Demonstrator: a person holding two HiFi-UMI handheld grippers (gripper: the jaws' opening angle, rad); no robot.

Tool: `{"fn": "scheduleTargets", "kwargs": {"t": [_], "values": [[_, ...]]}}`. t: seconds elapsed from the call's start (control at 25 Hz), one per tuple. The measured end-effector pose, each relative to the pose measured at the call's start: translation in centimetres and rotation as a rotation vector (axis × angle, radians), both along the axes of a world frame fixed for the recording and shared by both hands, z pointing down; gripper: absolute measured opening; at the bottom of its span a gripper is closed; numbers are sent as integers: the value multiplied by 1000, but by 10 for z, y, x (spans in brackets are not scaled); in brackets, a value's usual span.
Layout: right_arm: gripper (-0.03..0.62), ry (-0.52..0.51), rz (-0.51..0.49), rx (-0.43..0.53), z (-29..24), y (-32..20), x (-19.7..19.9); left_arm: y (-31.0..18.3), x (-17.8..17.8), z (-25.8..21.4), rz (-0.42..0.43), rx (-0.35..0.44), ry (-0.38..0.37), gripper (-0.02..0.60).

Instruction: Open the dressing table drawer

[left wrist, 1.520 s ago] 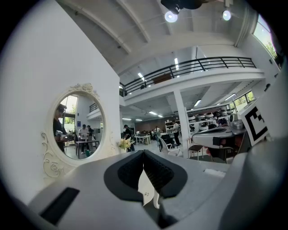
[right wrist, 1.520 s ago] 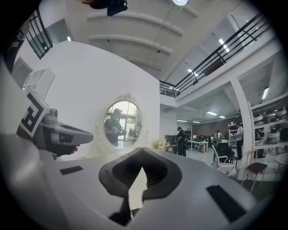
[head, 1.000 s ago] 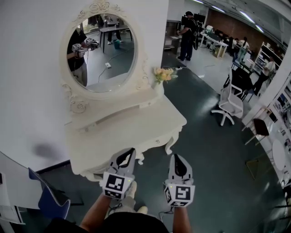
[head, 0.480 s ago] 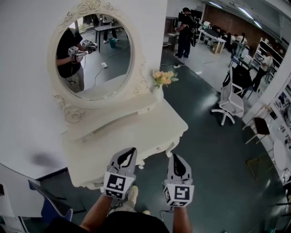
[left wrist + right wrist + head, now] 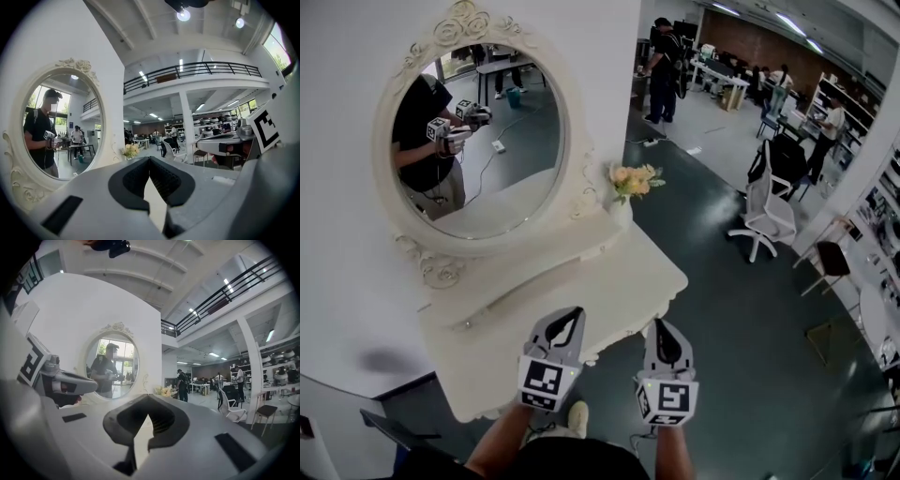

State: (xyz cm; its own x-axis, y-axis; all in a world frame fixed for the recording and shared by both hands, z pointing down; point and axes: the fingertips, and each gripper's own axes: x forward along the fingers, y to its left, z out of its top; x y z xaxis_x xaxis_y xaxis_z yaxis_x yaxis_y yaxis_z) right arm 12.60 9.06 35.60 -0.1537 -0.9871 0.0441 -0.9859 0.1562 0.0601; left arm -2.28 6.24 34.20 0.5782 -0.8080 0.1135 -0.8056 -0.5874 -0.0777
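The white dressing table [image 5: 614, 277] stands against the wall under its round mirror [image 5: 478, 141]. A long shallow drawer front [image 5: 530, 289] runs along the raised back tier, with a small knob [image 5: 467, 324] at its left end. The table's front edge is partly hidden behind my grippers. My left gripper [image 5: 573, 312] hangs over the table's front edge, jaws shut and empty. Just off the table's front right corner my right gripper [image 5: 658, 324] is also shut on nothing. Each gripper view shows the closed tips, left [image 5: 149, 158] and right [image 5: 148, 397], pointing level at the mirror [image 5: 56, 131].
A vase of pale flowers [image 5: 630, 180] sits at the table's back right corner. To the right, on the dark floor, stands a white office chair [image 5: 764, 211]. People [image 5: 661, 56] are by desks far behind. A dark chair [image 5: 394, 436] is at lower left.
Both grippers have advanced toward the dressing table, still shut. The table and mirror now sit closer and further left in the head view.
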Motion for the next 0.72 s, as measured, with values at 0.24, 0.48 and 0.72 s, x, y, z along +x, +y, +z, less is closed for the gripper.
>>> {"fn": "scheduleTargets", "kwargs": {"t": [0.24,0.48,0.72], "values": [[0,7,32,5,0,-32,-7,-36,-3,6,42,-6,13,3],[0,17,46,-10,10,-57,-9,-63,-5,15,57,-16,24,4],[0,17,26,-20,18,-88,-12,-90,-9,19,39,-17,25,5]]}}
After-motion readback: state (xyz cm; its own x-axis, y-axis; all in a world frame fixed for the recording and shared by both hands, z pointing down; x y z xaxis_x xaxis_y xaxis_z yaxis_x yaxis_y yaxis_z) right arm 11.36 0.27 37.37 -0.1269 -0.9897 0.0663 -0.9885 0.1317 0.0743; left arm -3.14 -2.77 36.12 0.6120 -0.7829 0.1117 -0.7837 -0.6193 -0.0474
